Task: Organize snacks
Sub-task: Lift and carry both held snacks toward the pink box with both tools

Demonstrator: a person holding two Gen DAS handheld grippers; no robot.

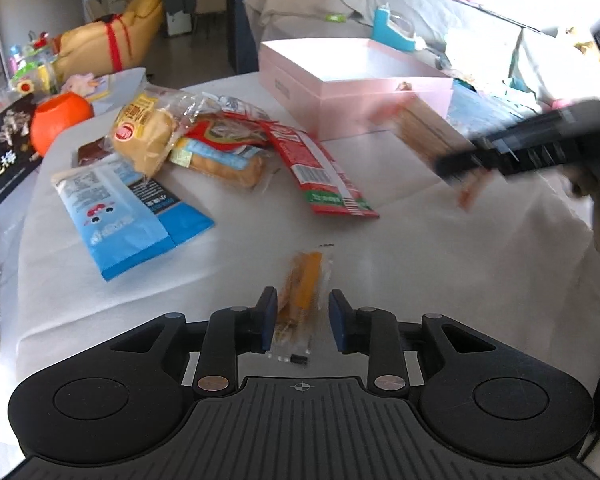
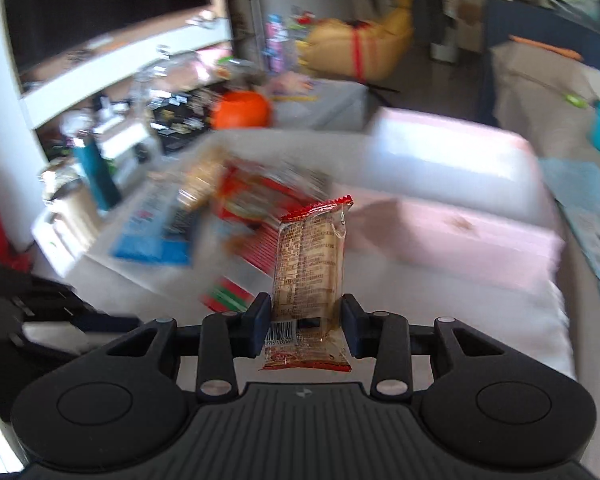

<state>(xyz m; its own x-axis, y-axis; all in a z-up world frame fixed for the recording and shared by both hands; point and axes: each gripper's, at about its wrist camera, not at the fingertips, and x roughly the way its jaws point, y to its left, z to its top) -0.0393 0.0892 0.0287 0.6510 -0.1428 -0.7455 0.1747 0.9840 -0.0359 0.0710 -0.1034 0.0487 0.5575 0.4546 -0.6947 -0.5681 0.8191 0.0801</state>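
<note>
The table [image 1: 420, 240] carries a pink box [image 1: 340, 92] and a snack pile [image 1: 188, 140]. The right gripper [image 2: 305, 326], raised before the box, is clamped on a cracker packet [image 2: 308, 264]. The left gripper [image 1: 303, 320], held low, straddles an orange snack stick [image 1: 300, 292], jaws apart, left pad touching.

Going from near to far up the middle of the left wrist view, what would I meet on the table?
Left gripper → small orange snack packet lying between its open fingers → red snack bag → pink box.
</note>
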